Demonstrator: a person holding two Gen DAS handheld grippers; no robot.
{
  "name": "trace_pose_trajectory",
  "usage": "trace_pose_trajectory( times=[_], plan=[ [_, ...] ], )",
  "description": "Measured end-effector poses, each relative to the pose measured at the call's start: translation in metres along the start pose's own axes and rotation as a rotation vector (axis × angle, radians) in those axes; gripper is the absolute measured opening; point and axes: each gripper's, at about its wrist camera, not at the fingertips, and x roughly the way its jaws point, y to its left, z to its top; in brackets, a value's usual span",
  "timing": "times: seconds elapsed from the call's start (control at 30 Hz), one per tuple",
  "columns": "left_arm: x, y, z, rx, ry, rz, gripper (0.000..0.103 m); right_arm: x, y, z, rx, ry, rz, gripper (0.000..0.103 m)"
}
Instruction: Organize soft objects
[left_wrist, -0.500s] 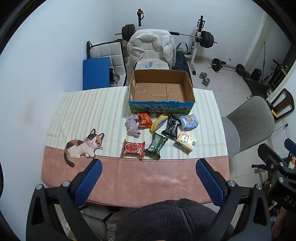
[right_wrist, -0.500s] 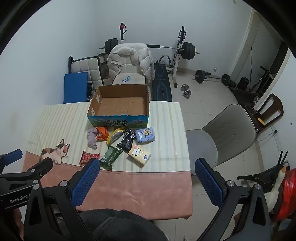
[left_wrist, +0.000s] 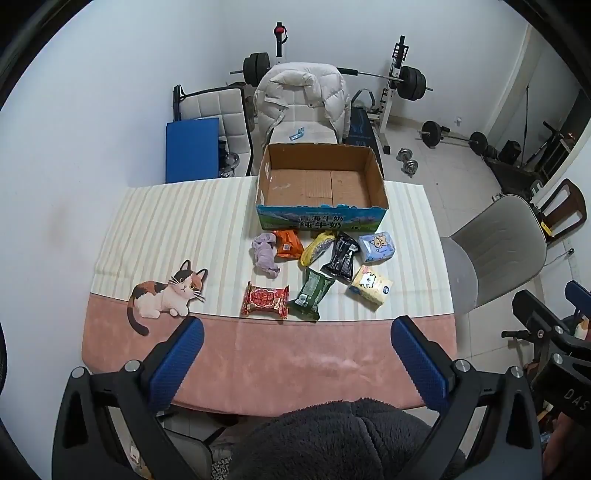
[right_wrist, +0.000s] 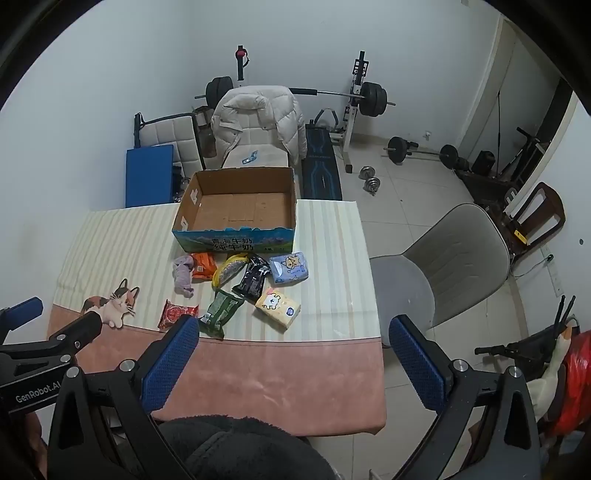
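An open, empty cardboard box (left_wrist: 321, 182) (right_wrist: 238, 201) stands at the table's far side. In front of it lie several soft items: a purple cloth (left_wrist: 265, 254) (right_wrist: 183, 275), an orange packet (left_wrist: 289, 243), a yellow pouch (left_wrist: 316, 248), a black packet (left_wrist: 341, 255), a blue tissue pack (left_wrist: 377, 246) (right_wrist: 289, 266), a yellow tissue pack (left_wrist: 369, 286) (right_wrist: 277, 307), a green packet (left_wrist: 310, 293) (right_wrist: 219, 313) and a red packet (left_wrist: 264, 300) (right_wrist: 173, 314). My left gripper (left_wrist: 295, 354) and right gripper (right_wrist: 293, 354) are both open and empty, held high above the table's near edge.
The table has a striped cloth with a cat picture (left_wrist: 166, 295) and a pink front band (left_wrist: 295, 354). A grey chair (right_wrist: 454, 258) stands at the right. A chair with a white jacket (left_wrist: 303, 99) and weights (left_wrist: 410, 83) are behind the table.
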Motion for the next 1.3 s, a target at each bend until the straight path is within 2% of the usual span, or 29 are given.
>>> trace_pose_trajectory(
  times=[0.4,0.43,0.6,1.3],
  plan=[
    [-0.011,-0.002,0.0,0.002,-0.032,-0.006,0.103,0.0,-0.004,0.001,0.006,-0.013,-0.005,0.103],
    [-0.011,-0.002,0.0,0.002,-0.034,-0.006,0.103,-0.011,-0.004,0.003,0.008,-0.019,-0.007,0.103],
    [-0.014,-0.003,-0.002,0.001,-0.046,-0.01,0.103,-0.014,-0.005,0.002,0.013,-0.029,-0.006,0.103],
    [-0.018,-0.01,-0.004,-0.005,-0.052,-0.016,0.103,-0.012,-0.006,0.002,0.016,-0.039,-0.008,0.103]
  ],
)
